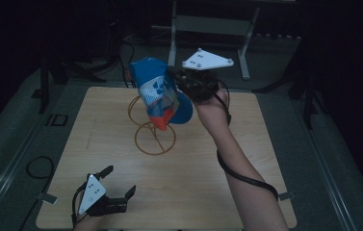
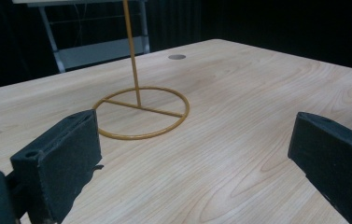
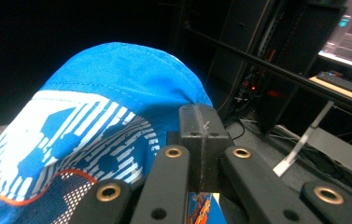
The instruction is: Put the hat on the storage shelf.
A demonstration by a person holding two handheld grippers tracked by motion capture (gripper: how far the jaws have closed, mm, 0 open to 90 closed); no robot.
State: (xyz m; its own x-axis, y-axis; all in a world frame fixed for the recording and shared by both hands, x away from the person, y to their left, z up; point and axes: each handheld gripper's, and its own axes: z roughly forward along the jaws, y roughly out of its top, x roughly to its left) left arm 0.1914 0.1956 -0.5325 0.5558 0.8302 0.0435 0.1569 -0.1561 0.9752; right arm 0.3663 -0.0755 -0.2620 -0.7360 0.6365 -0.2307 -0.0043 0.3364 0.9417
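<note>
Dark room, pale wood tabletop (image 1: 121, 202) — right gripper (image 1: 178, 78) clenched on blue cap's (image 1: 157, 91) edge, held above wire stand (image 1: 154, 137), presumably for hanging — left gripper (image 1: 120, 181) released, idle.

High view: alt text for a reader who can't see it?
The right gripper holds a blue, white and orange cap above a gold wire stand on a light wooden table. The left gripper rests open near the table's front edge.
</note>
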